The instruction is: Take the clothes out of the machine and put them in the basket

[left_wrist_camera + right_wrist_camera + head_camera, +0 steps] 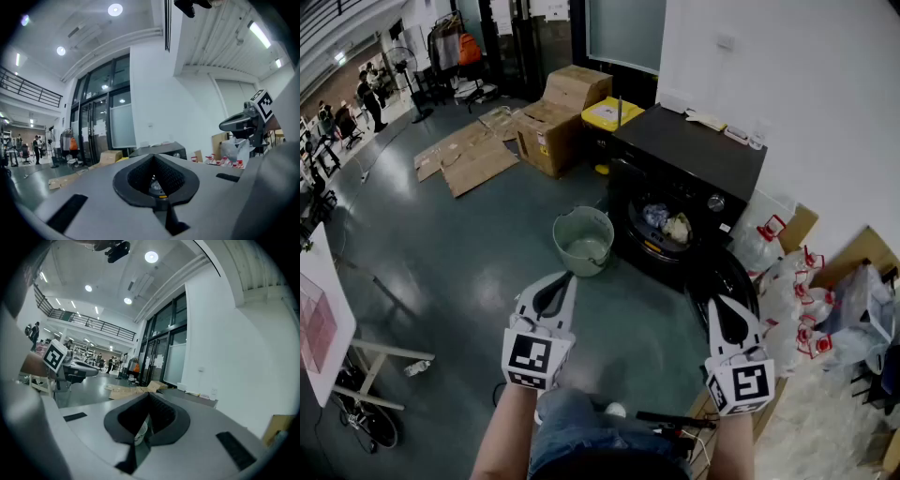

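Fingers (101, 197) of the left gripper (566, 277) closed flat against each other, with nothing between them; the fingers (89, 437) of the right gripper (716, 302) are shut and empty likewise. Both grippers are held level in front of the person, well short of the machine (689, 155), a black front-loader standing against the white wall. Its door (727, 281) hangs open toward the viewer. The clothes (667, 223) lie inside the drum as a small heap, one bluish piece beside a pale one. The basket (557, 236), a pale round tub, stands on the floor (469, 272) just beside the machine, to the left of the opening, and no garment shows in it.

Step in hand, as judged from this arrangement: the approach, with unloading not yet begun.

The next move calls for closing the distance to the drum and parting the fingers of one gripper. That gripper must then pass through the opening, clear of the door, and shut on a fold of cloth. Soft fabric may drag a second piece with it. The carry to the basket would be a short one.
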`<action>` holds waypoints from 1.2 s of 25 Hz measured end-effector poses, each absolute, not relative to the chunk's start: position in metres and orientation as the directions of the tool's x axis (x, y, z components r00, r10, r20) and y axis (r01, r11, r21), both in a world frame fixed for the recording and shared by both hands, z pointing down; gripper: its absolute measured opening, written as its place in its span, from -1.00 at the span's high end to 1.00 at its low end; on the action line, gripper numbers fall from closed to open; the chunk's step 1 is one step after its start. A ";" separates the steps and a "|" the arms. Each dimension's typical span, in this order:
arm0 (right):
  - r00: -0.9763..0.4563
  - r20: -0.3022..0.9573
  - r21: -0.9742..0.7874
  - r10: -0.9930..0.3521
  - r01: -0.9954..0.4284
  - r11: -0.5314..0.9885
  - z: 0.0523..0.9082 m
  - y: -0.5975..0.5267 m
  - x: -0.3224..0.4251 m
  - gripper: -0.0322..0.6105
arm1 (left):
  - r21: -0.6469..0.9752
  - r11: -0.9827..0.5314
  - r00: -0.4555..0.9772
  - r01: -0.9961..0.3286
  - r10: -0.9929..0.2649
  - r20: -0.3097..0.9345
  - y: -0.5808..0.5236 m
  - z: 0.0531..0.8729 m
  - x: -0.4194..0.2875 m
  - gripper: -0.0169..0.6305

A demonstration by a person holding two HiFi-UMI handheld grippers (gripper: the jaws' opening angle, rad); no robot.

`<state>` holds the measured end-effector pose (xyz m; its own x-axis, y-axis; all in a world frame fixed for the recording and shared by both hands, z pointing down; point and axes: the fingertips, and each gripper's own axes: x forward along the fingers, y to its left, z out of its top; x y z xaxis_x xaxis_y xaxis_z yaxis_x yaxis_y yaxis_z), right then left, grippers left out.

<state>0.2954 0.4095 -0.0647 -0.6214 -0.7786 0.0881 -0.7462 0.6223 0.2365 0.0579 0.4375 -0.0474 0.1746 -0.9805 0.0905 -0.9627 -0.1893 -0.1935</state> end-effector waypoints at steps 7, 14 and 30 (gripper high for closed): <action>-0.615 0.081 0.230 -0.785 -0.755 0.615 -0.063 0.399 0.300 0.90 | -0.203 -0.184 0.172 -0.962 -0.982 0.078 0.431 -0.054 0.064 0.95; -0.646 0.110 0.183 -0.755 -0.733 0.655 -0.054 0.394 0.283 0.57 | -0.214 -0.169 0.156 -0.962 -0.985 0.077 0.421 -0.054 0.058 0.84; -0.574 0.118 0.084 -0.810 -0.807 0.584 -0.057 0.272 0.236 -0.69 | -0.192 -0.246 0.224 -0.950 -0.966 0.127 0.285 -0.043 -0.010 -0.75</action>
<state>0.2359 0.2719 -0.0571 -0.5741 -0.8103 0.1178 -0.8073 0.5842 0.0839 -0.0104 0.2849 -0.0427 0.2241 -0.9662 0.1271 -0.9501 -0.2457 -0.1923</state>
